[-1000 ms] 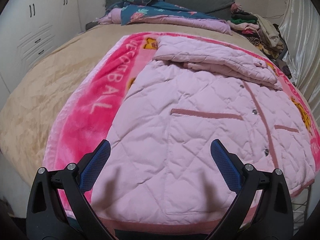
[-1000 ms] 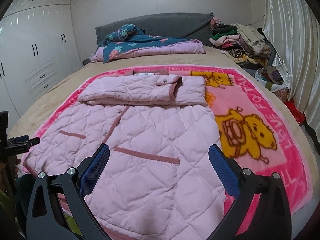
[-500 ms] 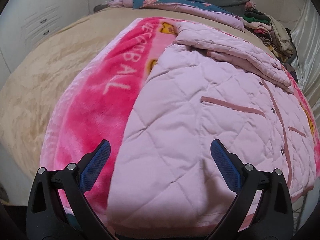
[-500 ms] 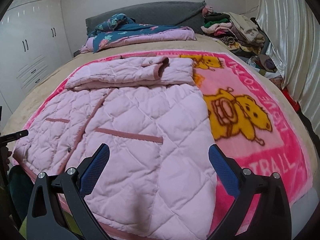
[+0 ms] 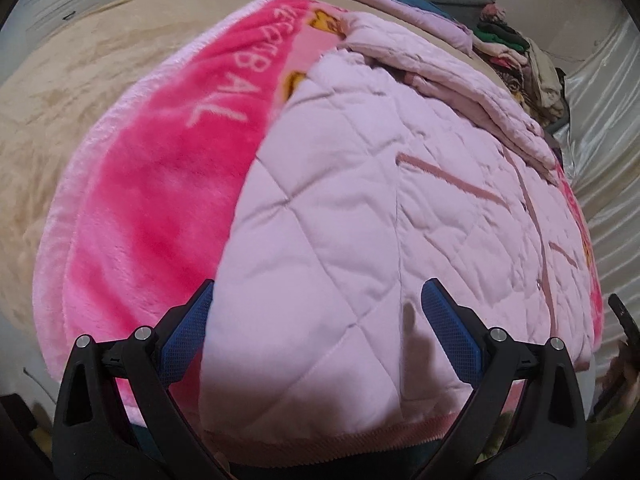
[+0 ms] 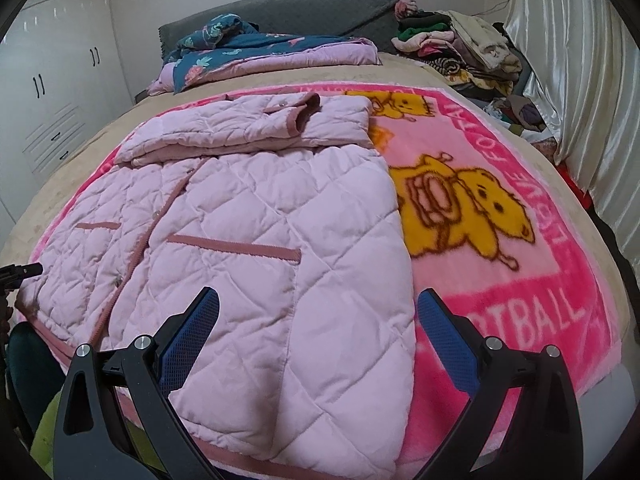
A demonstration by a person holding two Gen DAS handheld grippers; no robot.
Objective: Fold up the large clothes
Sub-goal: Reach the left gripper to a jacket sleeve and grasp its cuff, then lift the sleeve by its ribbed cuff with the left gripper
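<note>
A pale pink quilted jacket (image 5: 380,208) lies flat on a pink bear-print blanket (image 5: 160,184), its sleeves folded across the top end (image 6: 248,128). My left gripper (image 5: 318,320) is open, close above the jacket's left hem corner. My right gripper (image 6: 318,320) is open, above the jacket's right hem corner (image 6: 312,360), straddling its right side edge. Neither gripper holds anything. The jacket (image 6: 240,240) and the blanket (image 6: 500,280) show in the right wrist view too.
The beige bed (image 5: 60,92) carries a folded floral quilt (image 6: 260,52) at the head and a pile of clothes (image 6: 460,48) at the far right. White wardrobes (image 6: 52,92) stand left, a curtain (image 6: 580,80) right. The left gripper's tip (image 6: 20,272) shows at the left edge.
Both grippers have moved down and closer to the jacket's hem. The left one shifted toward the left hem corner, the right one toward the right edge. Both stayed open.
</note>
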